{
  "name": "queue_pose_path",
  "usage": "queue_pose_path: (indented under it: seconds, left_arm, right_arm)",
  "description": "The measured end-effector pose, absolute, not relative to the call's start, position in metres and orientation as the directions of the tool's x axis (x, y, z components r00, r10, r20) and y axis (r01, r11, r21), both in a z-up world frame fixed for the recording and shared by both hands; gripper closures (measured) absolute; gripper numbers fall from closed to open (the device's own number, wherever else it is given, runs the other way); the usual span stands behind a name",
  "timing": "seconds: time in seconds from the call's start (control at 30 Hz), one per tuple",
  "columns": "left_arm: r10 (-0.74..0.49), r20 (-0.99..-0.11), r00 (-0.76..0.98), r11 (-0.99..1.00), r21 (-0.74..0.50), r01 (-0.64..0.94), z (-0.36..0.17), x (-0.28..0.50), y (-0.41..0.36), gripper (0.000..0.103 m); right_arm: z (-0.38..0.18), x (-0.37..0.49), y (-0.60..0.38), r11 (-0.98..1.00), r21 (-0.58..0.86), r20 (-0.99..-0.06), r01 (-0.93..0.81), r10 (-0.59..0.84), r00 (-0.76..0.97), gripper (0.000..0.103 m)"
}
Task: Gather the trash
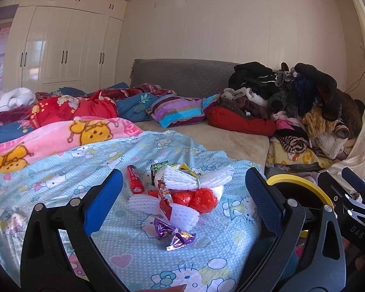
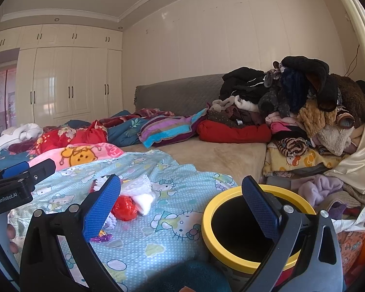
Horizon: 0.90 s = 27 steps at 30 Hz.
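Note:
A heap of trash lies on the light-blue Hello Kitty sheet: white foam fruit nets, a crumpled red wrapper, a red tube and purple foil wrappers. My left gripper is open and empty, its blue pads astride the heap, just short of it. A yellow-rimmed black bin stands at the bed's right edge. My right gripper is open and empty, between the heap and the bin. The bin also shows in the left wrist view.
Blankets and a striped pillow lie across the bed. A tall pile of clothes sits at the right against the wall. A white wardrobe stands at the back left. A grey headboard is behind.

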<state>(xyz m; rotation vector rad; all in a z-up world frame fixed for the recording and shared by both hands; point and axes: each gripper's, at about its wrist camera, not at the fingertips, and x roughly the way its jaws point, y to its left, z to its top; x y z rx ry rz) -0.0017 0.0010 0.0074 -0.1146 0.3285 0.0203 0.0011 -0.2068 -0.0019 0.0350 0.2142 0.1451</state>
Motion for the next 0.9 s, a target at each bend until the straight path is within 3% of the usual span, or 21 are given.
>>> queue_pose_path:
  seconds: [0.9]
  left_arm:
    - [0.003,-0.314,0.949,0.994,-0.104,-0.038,0.0080,-0.0024,0.0005,0.011]
  right_arm:
    - [-0.0047,-0.0001,-0.2052,0.988,0.053,-0.216,-0.143,0.151,0.965,0.006]
